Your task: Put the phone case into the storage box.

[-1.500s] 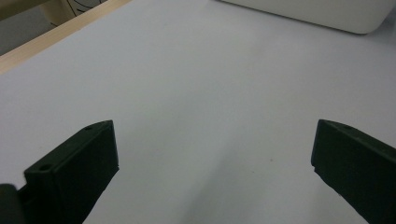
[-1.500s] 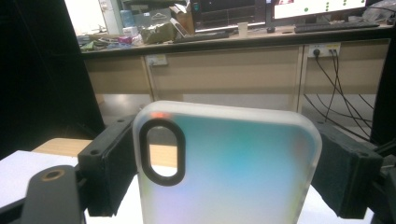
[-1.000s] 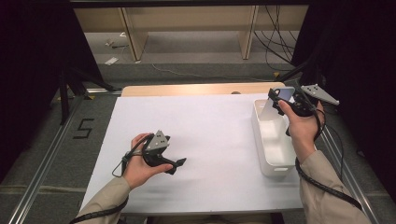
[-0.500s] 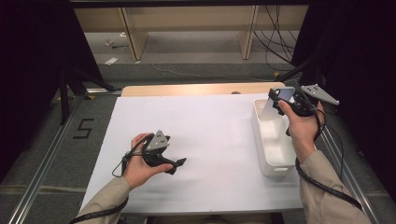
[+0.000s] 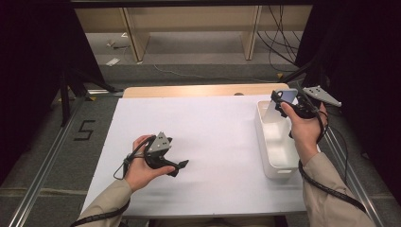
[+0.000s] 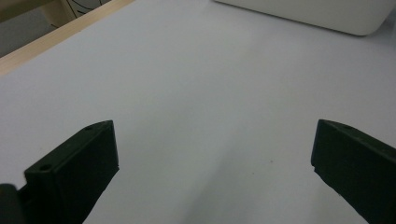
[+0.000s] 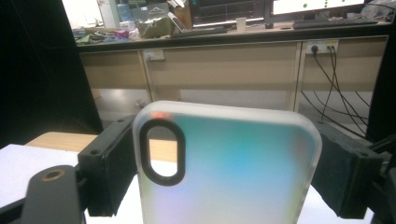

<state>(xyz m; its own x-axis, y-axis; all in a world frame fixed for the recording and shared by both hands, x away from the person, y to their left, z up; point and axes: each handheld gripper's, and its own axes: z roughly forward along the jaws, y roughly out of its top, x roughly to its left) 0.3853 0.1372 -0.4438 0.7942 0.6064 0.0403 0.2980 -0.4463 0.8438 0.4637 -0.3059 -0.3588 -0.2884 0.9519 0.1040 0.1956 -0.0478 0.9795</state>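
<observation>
Item: phone case [image 7: 224,168], translucent, frosted, with a black-ringed camera cutout at one corner. Location: clamped across its width in my right gripper [image 7: 224,172], held in the air over the far end of the white bin [image 5: 276,170], as the high view shows. The case stands upright between the jaws, edges pressed by both pads, top rim rising above them.

Item: right gripper. State: grasping the case, jaws spread wide to its width.

Item: left gripper [image 5: 175,165]. State: released, jaws well apart, nothing between them; it rests low over the white mat [image 5: 208,142], well apart from the bin.

Step in hand, as I judge it: either lowering the case into the bin or carrying it away from it; I cannot tell which. To do it well, I keep the case level in the clamp, move it straight along the bin's long axis, clear of the walls, and let go only when its lower edge rests on something. The pinch is on thin flexible edges, so it could bow or slip.
</observation>
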